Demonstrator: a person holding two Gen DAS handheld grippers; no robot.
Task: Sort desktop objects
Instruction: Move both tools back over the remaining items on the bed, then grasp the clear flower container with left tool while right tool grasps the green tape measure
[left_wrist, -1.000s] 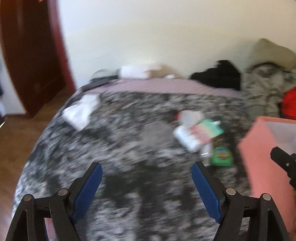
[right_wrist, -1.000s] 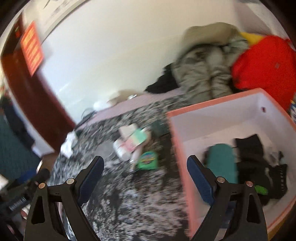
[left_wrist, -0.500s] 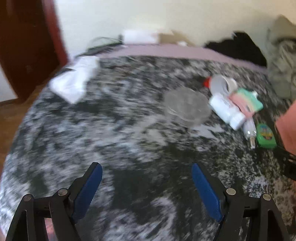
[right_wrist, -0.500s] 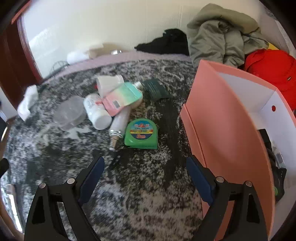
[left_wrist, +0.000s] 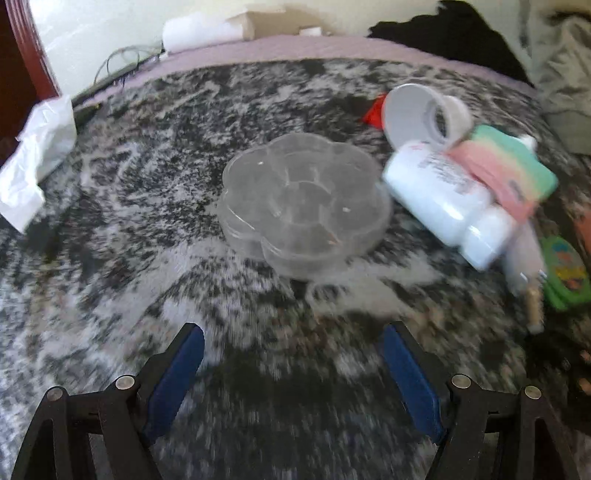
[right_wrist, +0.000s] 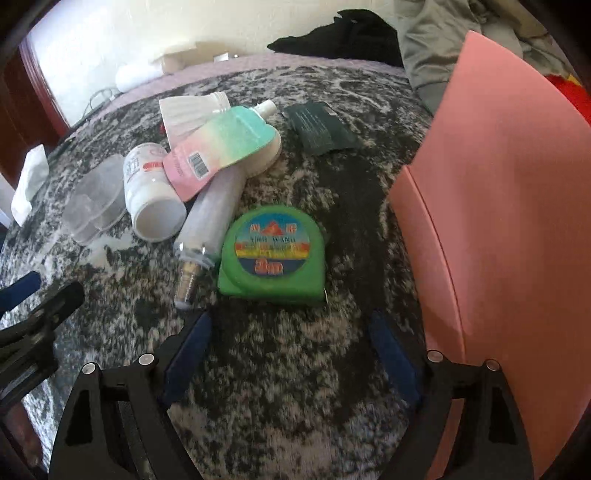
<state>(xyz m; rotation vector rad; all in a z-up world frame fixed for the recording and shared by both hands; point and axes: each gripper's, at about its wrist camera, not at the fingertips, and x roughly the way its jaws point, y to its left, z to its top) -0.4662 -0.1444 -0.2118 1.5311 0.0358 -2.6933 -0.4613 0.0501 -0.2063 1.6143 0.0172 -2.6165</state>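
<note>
Both tools, left (left_wrist: 291, 354) and right (right_wrist: 290, 339), agape, empty.

Black garment (right_wrist: 343, 33) and grey jacket (right_wrist: 428, 40) heaped by wall; crumpled white bag (left_wrist: 33, 155) at blanket edge.

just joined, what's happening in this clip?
A person is sorting clutter off a grey patterned blanket with two handheld grippers. Both are open and empty. The left gripper points at a clear flower-shaped plastic container; the right gripper sits just short of a green tape measure. Beside them lie a white bottle, a pastel pouch and a light bulb. A pink box stands to the right.
</note>
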